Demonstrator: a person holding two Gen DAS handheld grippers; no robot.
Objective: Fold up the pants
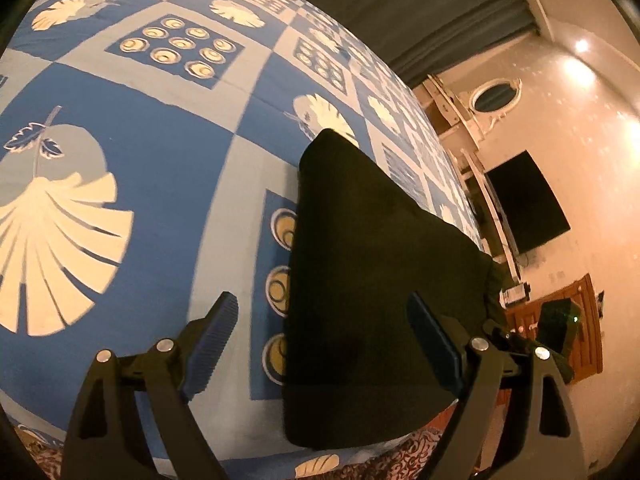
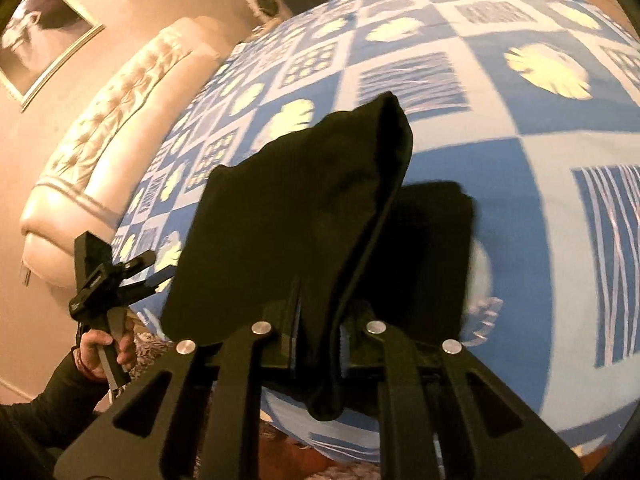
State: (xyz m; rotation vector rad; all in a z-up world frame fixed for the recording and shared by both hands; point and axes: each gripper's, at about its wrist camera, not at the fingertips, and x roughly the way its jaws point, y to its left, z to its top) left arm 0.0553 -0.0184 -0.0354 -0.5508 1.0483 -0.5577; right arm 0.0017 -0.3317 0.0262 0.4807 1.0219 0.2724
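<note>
Blue patterned bed (image 1: 168,168), black pants (image 1: 372,280) folded thick near its edge, right claw (image 2: 318,340) pinching pants, left claw (image 1: 320,348) spread.

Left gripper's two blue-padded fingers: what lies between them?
In the left wrist view, the open left gripper frames blue patterned bedsheet and the black folded pants' near edge; neither pad touches the fabric.

A blue patterned bedspread (image 1: 168,168) covers the bed. A tufted headboard (image 2: 112,120), framed picture (image 2: 44,36), wall-mounted television (image 1: 524,204) and oval mirror (image 1: 494,96) surround it.
</note>
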